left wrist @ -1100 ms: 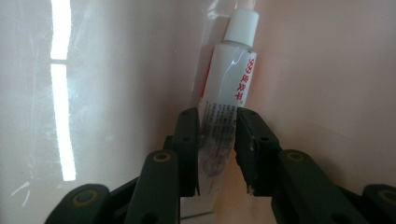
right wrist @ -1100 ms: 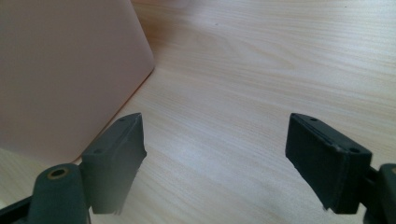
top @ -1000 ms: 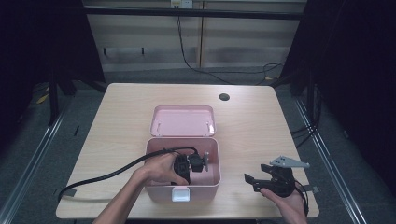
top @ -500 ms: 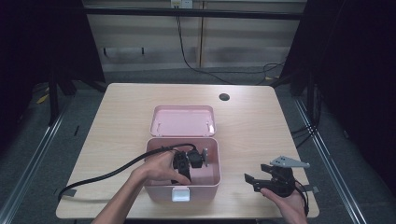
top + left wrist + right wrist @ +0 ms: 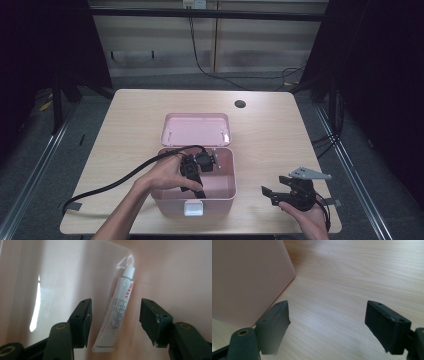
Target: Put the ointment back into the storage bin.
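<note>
Inside the pink box (image 5: 220, 192), the left claw (image 5: 115, 315), jaws just spread, has released the tube (image 5: 118, 312): lift straight up, clear of the walls.

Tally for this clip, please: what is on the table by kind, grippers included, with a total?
Pink box, lid open: 1
White tube, lying inside the box: 1
Grippers: 2, left gripper jaws just opened, apart either side of the tube without touching it; right gripper open over the table
Total: 4
</note>
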Motion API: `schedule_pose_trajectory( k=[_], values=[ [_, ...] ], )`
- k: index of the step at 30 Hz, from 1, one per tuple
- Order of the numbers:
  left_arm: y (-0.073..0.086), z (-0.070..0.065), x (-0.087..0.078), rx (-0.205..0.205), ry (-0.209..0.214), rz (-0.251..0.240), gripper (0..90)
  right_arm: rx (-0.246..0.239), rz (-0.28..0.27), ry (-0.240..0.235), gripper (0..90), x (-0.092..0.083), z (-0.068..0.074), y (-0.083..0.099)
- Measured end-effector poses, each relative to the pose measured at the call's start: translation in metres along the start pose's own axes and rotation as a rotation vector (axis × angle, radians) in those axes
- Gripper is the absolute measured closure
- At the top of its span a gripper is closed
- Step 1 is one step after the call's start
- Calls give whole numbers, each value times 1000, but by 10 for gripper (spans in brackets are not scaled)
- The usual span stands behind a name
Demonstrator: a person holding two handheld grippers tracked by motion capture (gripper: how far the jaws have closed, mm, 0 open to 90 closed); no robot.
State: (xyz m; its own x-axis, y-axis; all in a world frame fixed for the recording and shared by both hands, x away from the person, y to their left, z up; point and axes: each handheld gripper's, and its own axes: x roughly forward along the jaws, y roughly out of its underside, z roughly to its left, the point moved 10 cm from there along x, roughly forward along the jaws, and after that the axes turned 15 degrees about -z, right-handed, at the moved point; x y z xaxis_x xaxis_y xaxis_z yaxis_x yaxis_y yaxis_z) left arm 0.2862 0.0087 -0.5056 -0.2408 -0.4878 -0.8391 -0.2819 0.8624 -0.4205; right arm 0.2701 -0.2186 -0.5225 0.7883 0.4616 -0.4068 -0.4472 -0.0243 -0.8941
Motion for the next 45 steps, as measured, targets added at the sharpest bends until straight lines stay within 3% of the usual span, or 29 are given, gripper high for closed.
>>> schedule_pose_trajectory(
  k=[7,24,28,30,32,45],
  values=[
    [-9,-3,-14,11,-30,-72,369,1,-1,-3,194,0,0,0],
    [-8,-16,-49,39,-76,-142,305,1,-2,-2,192,0,0,0],
    [-4,-13,-58,16,-81,-172,303,-1,-2,-5,193,0,1,0],
    [0,-14,-64,28,-89,-173,294,-1,-1,-4,192,0,0,0],
    [2,-17,-72,34,-82,-208,294,-1,-1,-3,192,0,0,0],
    [20,-17,-97,44,-110,-248,311,-1,-1,1,192,1,0,0]
  ],
)
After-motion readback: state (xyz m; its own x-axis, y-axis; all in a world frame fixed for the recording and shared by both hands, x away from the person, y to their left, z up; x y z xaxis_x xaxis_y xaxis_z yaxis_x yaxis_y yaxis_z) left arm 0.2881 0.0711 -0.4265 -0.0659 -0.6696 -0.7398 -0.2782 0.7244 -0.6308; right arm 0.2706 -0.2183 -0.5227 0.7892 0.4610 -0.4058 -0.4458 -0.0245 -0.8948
